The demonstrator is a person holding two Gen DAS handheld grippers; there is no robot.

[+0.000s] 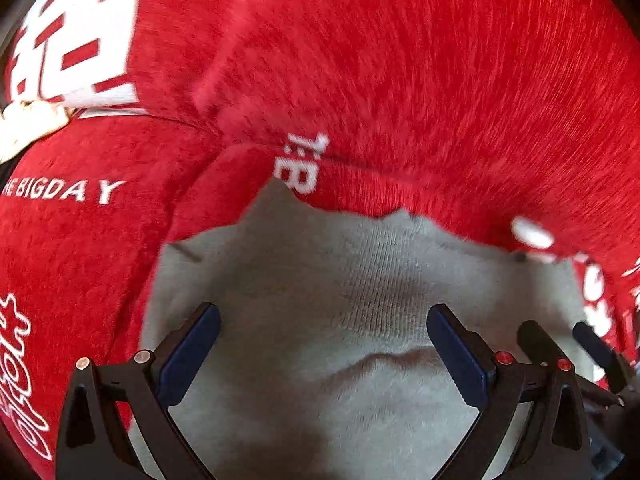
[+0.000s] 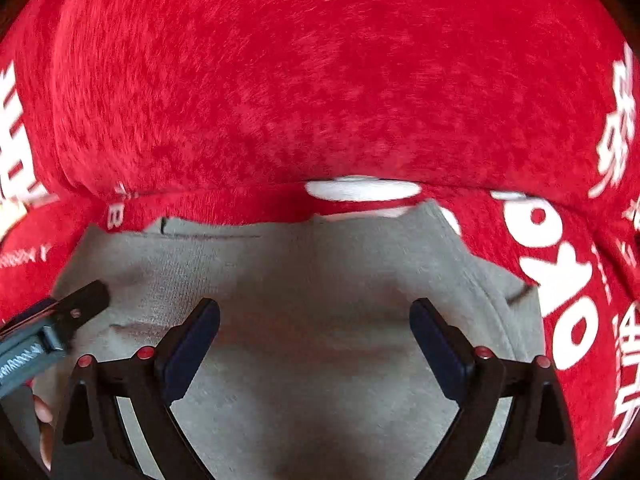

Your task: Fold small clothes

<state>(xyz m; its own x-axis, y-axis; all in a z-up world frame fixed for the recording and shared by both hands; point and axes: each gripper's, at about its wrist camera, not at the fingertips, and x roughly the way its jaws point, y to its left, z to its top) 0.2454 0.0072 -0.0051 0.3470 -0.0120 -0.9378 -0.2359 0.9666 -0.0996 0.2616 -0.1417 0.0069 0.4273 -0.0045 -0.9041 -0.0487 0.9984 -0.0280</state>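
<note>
A small grey knit garment (image 1: 340, 300) lies flat on a red cloth with white lettering (image 1: 360, 60). My left gripper (image 1: 324, 320) is open just above the garment, its blue pads wide apart, holding nothing. My right gripper (image 2: 316, 320) is also open over the same garment (image 2: 312, 280), empty. The right gripper's fingers (image 1: 536, 340) show at the right edge of the left wrist view. The left gripper's fingertip (image 2: 88, 296) shows at the left of the right wrist view. The two grippers are side by side and close together.
The red cloth (image 2: 320, 80) has folds and a seam running just beyond the garment's far edge. A pale crumpled object (image 1: 28, 124) lies at the far left edge.
</note>
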